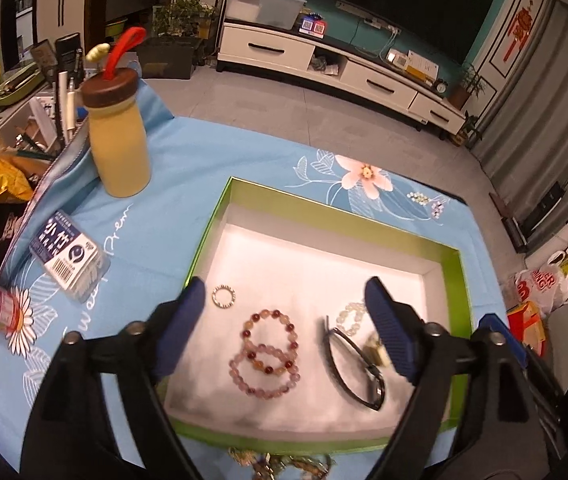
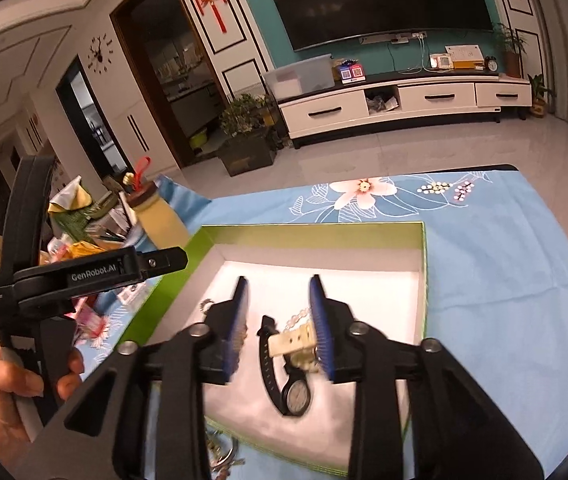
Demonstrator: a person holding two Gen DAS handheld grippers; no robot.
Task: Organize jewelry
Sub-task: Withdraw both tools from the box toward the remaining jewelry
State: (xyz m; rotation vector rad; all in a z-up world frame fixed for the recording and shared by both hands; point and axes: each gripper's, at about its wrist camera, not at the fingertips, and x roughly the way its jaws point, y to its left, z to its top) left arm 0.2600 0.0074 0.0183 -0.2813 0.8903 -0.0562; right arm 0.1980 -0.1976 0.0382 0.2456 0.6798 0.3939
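From the left wrist, the left gripper (image 1: 284, 308) hovers with jaws wide apart, two bead bracelets (image 1: 266, 352) between them in the green box (image 1: 220, 216). From the right wrist, the right gripper (image 2: 280, 320) tilts down, jaws apart around the watch (image 2: 287, 368) (partly blurred); best close gently on the strap, avoiding the cream clasp (image 2: 293, 340).

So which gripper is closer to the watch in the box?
Right. The right gripper hangs open directly over the watch; the left gripper, also open, is centred over the bead bracelets beside it.
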